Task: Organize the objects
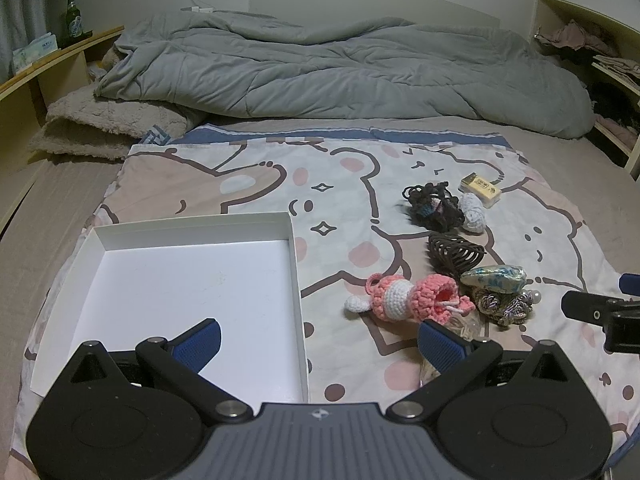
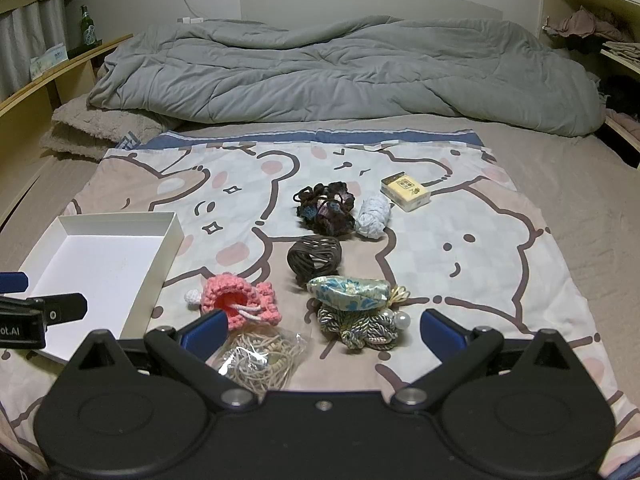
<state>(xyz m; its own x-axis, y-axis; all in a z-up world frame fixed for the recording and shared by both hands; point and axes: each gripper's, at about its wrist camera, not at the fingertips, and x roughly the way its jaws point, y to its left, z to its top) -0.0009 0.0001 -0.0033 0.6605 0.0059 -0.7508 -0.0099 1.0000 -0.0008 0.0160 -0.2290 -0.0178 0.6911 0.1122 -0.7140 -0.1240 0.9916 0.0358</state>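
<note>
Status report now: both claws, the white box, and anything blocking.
Left claw open, right claw open, both empty. White box holds nothing; pink crochet pouch and other items lie beside it on bear-print cloth. Nothing blocks the way.

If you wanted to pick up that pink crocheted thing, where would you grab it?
Probably across the narrow white-banded waist of the pink crocheted pouch, coming from above. It lies on its side on the cartoon sheet, and the waist is thinner than the flared open mouth.
</note>
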